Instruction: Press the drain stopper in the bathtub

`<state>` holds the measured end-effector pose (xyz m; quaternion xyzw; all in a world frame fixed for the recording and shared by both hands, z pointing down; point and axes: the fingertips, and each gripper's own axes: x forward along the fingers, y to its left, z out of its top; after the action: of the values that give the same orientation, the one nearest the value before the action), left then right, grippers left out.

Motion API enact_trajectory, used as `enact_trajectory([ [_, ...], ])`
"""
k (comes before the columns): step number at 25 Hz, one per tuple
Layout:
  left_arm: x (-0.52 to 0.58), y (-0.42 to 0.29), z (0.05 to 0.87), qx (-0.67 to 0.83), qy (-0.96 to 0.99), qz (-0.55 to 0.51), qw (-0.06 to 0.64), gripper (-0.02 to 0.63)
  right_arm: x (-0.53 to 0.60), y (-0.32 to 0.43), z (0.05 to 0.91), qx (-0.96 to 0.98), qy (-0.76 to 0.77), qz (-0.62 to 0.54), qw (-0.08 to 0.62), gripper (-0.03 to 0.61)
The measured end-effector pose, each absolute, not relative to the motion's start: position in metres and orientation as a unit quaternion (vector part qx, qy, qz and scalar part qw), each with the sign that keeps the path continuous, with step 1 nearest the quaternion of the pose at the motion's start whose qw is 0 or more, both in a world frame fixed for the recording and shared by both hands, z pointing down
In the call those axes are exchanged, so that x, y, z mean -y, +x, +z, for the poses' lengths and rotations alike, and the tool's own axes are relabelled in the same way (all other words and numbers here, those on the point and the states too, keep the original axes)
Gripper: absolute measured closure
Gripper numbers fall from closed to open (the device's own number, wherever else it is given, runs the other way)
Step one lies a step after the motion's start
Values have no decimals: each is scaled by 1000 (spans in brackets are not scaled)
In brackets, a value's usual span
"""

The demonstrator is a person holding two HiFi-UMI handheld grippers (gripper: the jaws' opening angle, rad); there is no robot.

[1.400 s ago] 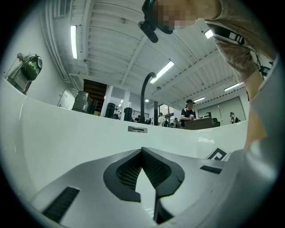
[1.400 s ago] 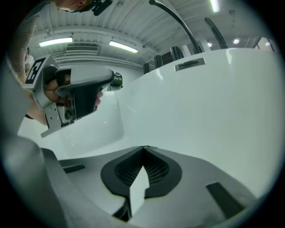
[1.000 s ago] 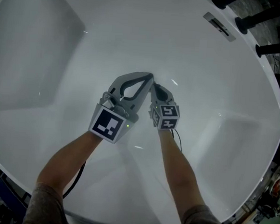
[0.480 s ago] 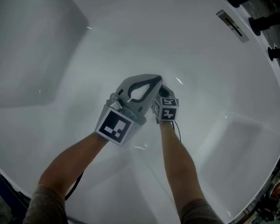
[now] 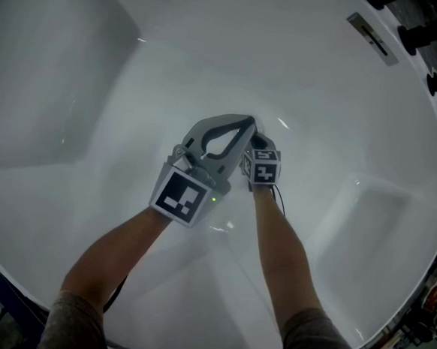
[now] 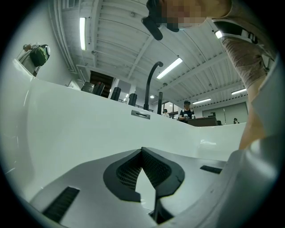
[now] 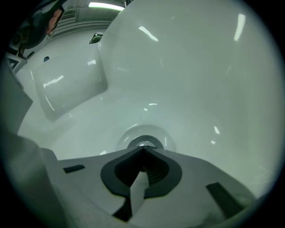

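The round chrome drain stopper [image 7: 143,141] sits in its recess on the white bathtub floor, seen in the right gripper view just past my jaw tips. My right gripper [image 7: 143,149] is shut, its tips meeting right over the stopper's near edge. In the head view the right gripper [image 5: 253,135] points down at the tub floor and hides the stopper. My left gripper [image 5: 247,122] is shut too, held beside the right one with tips close together. In the left gripper view the left gripper [image 6: 142,149] points at the tub's far wall with nothing between its jaws.
The white bathtub [image 5: 99,70] curves up on all sides. An overflow plate [image 5: 372,35] sits on the far rim, with black tap handles [image 5: 421,35] beyond it. A black spout [image 6: 150,84] rises over the far rim in the left gripper view.
Both grippers have moved slightly forward and down toward the tub floor over the last second, then almost held still. Both stay shut.
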<state>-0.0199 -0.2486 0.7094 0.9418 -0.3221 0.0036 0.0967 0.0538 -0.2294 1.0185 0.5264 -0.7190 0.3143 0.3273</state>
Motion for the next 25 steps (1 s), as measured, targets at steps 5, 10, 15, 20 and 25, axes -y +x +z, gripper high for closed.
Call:
enact_trajectory([
  [5,248,-22,712,327,940,5,100,611,229,53,1021,706,526,326,345,577],
  [10,246,-23,721,328,938,13,110,611,232,52,1023,709,520,313,358,575],
  [15,248,-28,723,336,935,22,109,611,231,54,1016,701,541,320,337,577],
  [20,247,-28,709,342,933,36,107,611,236,57,990,695,556,335,310,578],
  [25,242,-33,680,349,930,43,105,611,242,57,936,701,567,330,280,577],
])
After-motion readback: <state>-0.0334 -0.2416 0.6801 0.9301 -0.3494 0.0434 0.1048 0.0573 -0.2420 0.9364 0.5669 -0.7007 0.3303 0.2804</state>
